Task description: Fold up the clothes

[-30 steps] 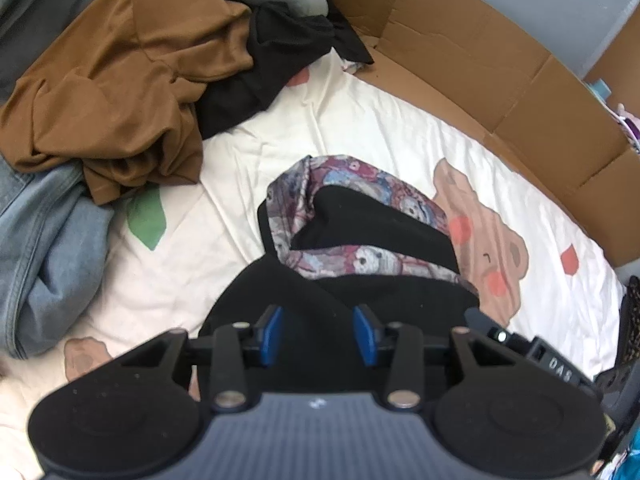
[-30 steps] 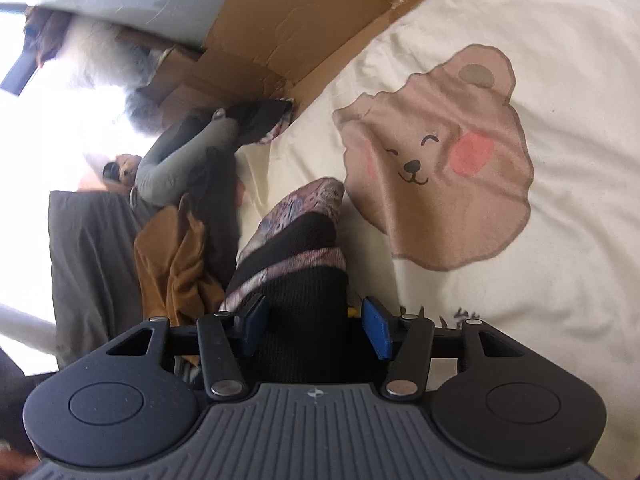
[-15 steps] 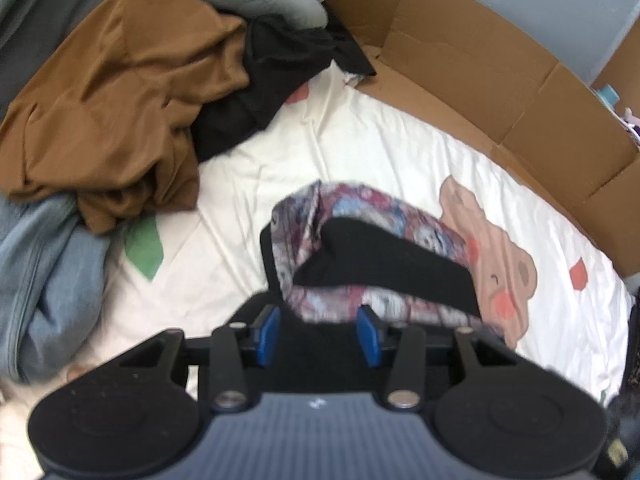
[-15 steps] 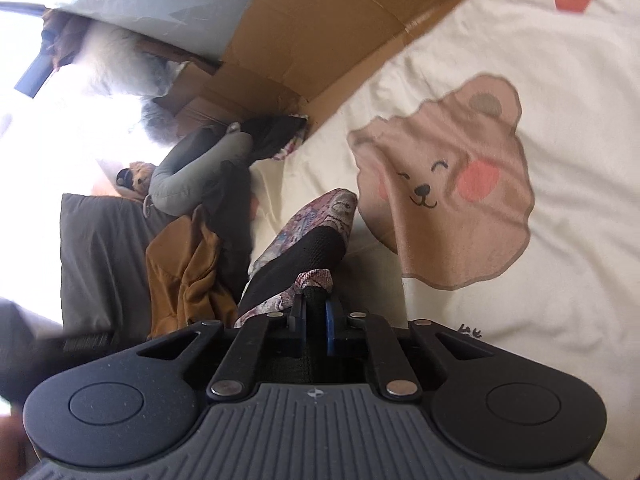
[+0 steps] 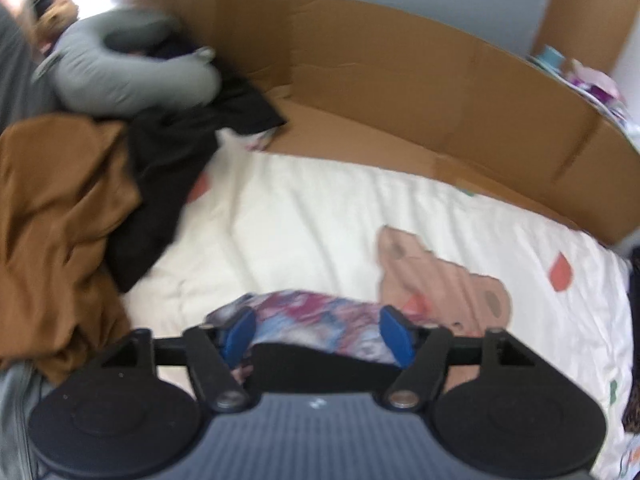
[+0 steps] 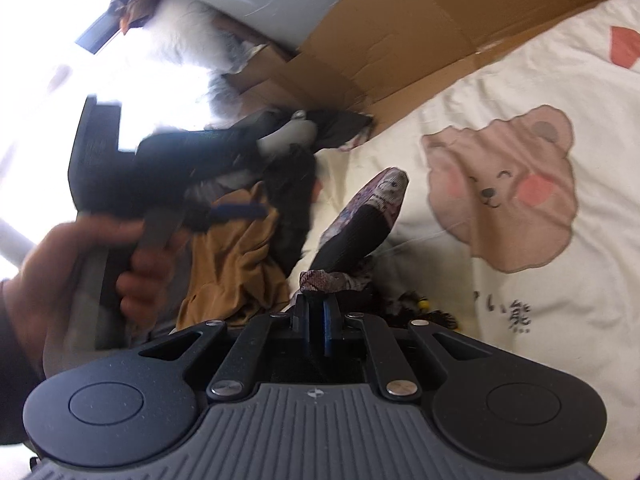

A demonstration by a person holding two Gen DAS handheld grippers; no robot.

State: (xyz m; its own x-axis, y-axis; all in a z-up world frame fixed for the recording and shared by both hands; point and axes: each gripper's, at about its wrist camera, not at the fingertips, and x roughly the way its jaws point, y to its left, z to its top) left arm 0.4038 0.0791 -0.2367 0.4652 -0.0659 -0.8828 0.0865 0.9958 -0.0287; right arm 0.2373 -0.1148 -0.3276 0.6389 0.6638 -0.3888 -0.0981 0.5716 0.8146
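**Right fingers clamp the garment's hem; left fingers spread over it**

The right gripper has its fingers clenched on a bunched edge of the black garment with patterned lining, which rises from the pads in a raised ridge toward the bear print on the bed sheet. The left gripper is opening; its blue pads stand wide, with the garment's patterned lining lying between them, not pressed. In the right wrist view a hand carries that left gripper above the clothes pile.

The garment sits in the middle of the bed, near the edge closest to the cameras. Toward the bed's far left corner lies the unfolded pile: a brown garment, a black one and a grey cushion, with cardboard lining the far edge.

As I judge it, the task is early: one piece is partly doubled over, the pile untouched.

A second ago the right fingers stood apart around the garment; now they pinch it and have lifted it. The left fingers were narrower then and have widened, and the left view has swung toward the cardboard.
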